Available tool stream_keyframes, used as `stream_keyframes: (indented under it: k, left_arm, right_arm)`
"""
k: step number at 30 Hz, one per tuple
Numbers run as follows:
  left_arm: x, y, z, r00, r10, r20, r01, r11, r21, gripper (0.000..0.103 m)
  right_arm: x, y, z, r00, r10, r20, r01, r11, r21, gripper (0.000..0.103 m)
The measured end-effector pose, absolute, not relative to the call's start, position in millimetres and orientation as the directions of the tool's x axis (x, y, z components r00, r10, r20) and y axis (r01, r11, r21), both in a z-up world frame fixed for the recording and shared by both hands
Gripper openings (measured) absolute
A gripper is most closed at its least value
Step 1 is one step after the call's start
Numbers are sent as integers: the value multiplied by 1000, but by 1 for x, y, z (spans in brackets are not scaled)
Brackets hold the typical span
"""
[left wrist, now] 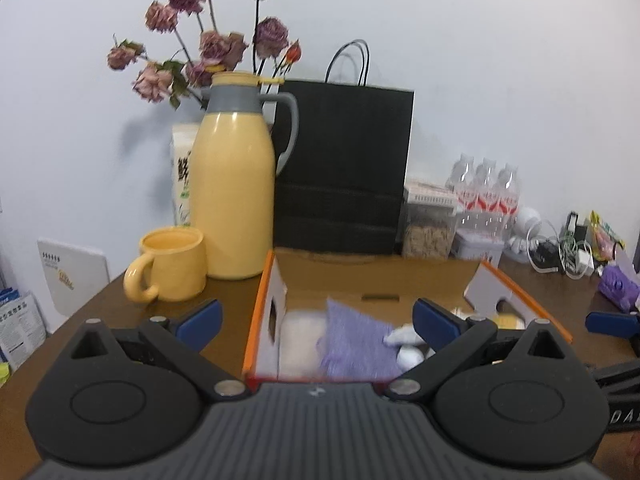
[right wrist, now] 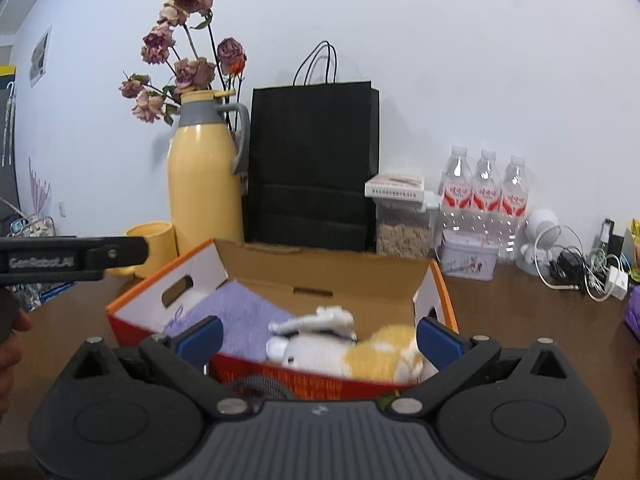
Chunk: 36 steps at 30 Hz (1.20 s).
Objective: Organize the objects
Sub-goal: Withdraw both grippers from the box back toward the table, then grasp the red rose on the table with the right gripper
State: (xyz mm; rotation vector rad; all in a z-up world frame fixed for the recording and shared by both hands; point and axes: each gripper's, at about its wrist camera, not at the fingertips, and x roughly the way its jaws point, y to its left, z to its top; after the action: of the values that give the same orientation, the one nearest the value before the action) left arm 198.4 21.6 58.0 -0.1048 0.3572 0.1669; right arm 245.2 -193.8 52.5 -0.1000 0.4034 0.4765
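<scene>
An open cardboard box (right wrist: pixel 328 276) sits mid-table, holding a purple cloth (right wrist: pixel 240 316) on its left and a white-and-yellow plush toy (right wrist: pixel 360 352) on its right. Both the left gripper (left wrist: pixel 316 320) and the right gripper (right wrist: pixel 318 338) hover near it, fingers spread, empty. A yellow jug (left wrist: pixel 234 196) stands far left.

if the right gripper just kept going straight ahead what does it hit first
Most likely the near orange wall of the cardboard box, which lies directly between the open fingers of the right gripper. If it passes above that rim, the white and yellow plush toy inside comes next. Depth is hard to judge through the fisheye.
</scene>
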Motion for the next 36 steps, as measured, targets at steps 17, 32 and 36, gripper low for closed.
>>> stream_keyframes:
  k: [17, 32, 36]
  left_arm:
    - [132, 23, 36, 872, 152, -466, -196, 979, -47, 103]
    - [124, 22, 22, 842, 148, -519, -203, 978, -51, 103]
    - [124, 22, 22, 841, 147, -521, -202, 978, -50, 103]
  right_arm:
    - [185, -230, 8, 765, 393, -510, -464, 886, -13, 103]
    - [221, -234, -20, 715, 316, -624, -435, 899, -43, 103]
    - [237, -225, -24, 713, 331, -618, -462, 885, -60, 100]
